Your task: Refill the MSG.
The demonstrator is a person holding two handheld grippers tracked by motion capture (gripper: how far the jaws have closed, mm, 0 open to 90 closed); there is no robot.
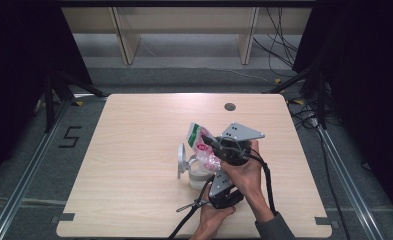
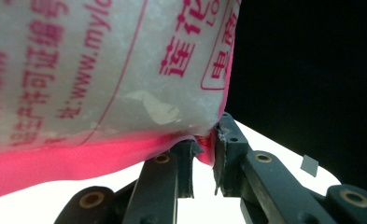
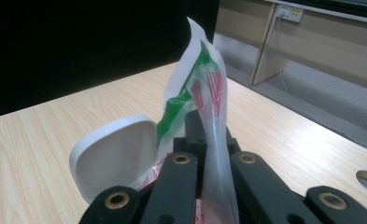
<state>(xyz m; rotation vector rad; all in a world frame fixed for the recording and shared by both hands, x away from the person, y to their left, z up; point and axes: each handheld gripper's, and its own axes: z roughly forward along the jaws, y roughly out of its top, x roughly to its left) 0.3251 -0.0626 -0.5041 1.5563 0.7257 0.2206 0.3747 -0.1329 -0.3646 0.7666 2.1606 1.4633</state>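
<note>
While both hands hold steady over the pale wooden desk [image 1: 134, 150], the right hand-held gripper [image 1: 210, 141] is clamped tight on the upper edge of a crinkly white plastic bag with pink and green print [image 1: 200, 142]. The left hand-held gripper [image 2: 203, 156] pinches the bag's pink bottom seam. Below it stands a white plastic container with its hinged lid open [image 1: 186, 165].

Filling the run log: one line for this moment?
left gripper: shut on bag | right gripper: shut on bag | bag: over white container, lid open
</note>
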